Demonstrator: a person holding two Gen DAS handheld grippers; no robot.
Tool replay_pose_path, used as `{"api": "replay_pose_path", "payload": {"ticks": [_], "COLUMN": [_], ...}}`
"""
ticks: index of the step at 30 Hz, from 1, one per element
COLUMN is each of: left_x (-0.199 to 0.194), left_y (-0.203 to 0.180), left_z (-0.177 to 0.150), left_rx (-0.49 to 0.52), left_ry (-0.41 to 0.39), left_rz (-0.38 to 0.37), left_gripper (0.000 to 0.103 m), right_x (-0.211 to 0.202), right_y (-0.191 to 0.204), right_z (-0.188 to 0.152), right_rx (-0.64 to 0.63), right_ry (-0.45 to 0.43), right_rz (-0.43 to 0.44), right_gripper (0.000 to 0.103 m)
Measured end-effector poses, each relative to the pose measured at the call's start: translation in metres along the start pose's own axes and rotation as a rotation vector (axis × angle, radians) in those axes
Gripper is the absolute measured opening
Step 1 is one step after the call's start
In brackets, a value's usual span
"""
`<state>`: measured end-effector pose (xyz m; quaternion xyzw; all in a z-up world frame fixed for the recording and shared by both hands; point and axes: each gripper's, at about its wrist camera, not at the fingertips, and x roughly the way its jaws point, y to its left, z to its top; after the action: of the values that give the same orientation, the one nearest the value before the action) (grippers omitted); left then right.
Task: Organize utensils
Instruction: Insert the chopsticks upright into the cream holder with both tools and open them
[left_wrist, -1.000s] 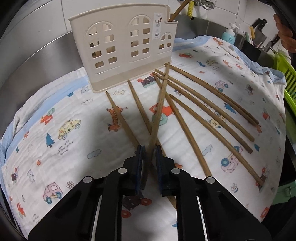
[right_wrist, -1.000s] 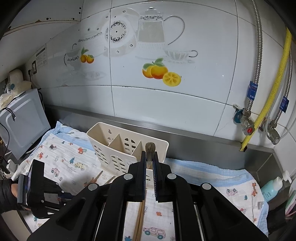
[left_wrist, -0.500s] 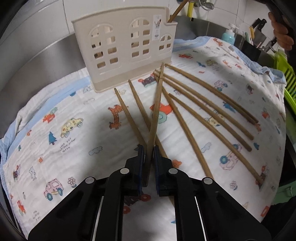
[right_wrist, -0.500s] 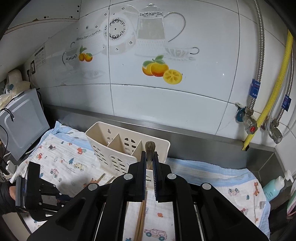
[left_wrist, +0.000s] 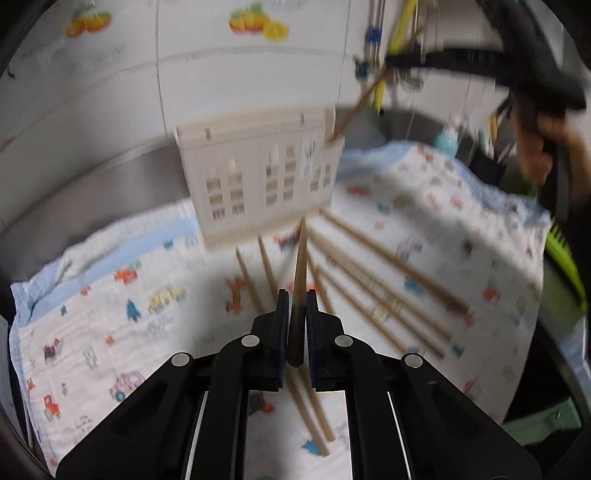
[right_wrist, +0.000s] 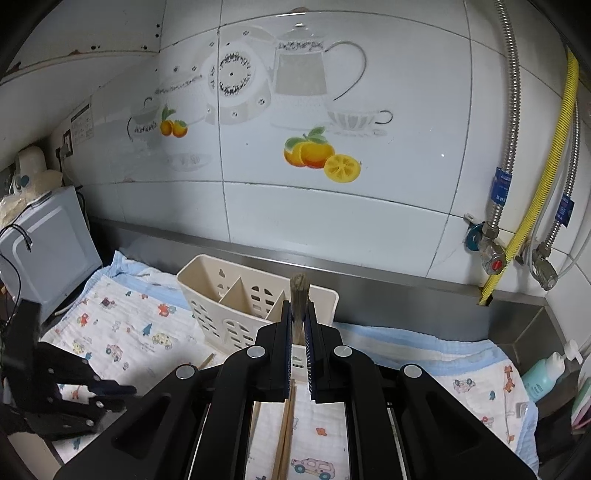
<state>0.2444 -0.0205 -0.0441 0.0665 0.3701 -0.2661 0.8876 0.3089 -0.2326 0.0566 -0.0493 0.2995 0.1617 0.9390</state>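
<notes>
Two grippers, each clamped on one chopstick. Left gripper (left_wrist: 294, 295) pinches a chopstick (left_wrist: 300, 258) at its thick end, tip raised clear of the cloth (left_wrist: 110, 314) and pointing toward the holder (left_wrist: 258, 173). Right gripper (right_wrist: 298, 306) is closed on another chopstick (right_wrist: 298, 291), which slants down into the holder's end compartment. Several chopsticks (left_wrist: 369, 273) lie loose on the cloth, in front of the holder. Left view is blurred.
</notes>
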Motion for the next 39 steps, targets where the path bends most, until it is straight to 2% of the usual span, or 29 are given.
{"api": "replay_pose_path", "payload": {"ticks": [5, 8, 19, 25, 34, 39], "left_x": [-0.019, -0.023, -0.037, -0.059, -0.109, -0.115], "left_y": [0.0, 0.0, -0.006, -0.005, -0.001, 0.002], "left_z": [0.034, 0.049, 0.078, 0.114, 0.176, 0.199], "left_rx": [-0.023, -0.034, 0.013, 0.02, 0.042, 0.041], "left_ry": [-0.108, -0.141, -0.189, -0.238, -0.396, -0.458], "left_rz": [0.011, 0.009, 0.04, 0.056, 0.138, 0.191], "left_gripper": [0.006, 0.006, 0.006, 0.006, 0.006, 0.006], "right_x": [0.0, 0.0, -0.001, 0.004, 0.011, 0.013], "right_y": [0.002, 0.003, -0.003, -0.002, -0.002, -0.006], "right_z": [0.002, 0.002, 0.003, 0.006, 0.01, 0.01], "right_rx": [0.0, 0.001, 0.012, 0.005, 0.0, 0.002], "right_ry": [-0.004, -0.009, -0.017, -0.011, -0.001, 0.005], "right_rz": [0.003, 0.007, 0.005, 0.002, -0.011, -0.02], "right_gripper": [0.007, 0.007, 0.007, 0.007, 0.007, 0.007]}}
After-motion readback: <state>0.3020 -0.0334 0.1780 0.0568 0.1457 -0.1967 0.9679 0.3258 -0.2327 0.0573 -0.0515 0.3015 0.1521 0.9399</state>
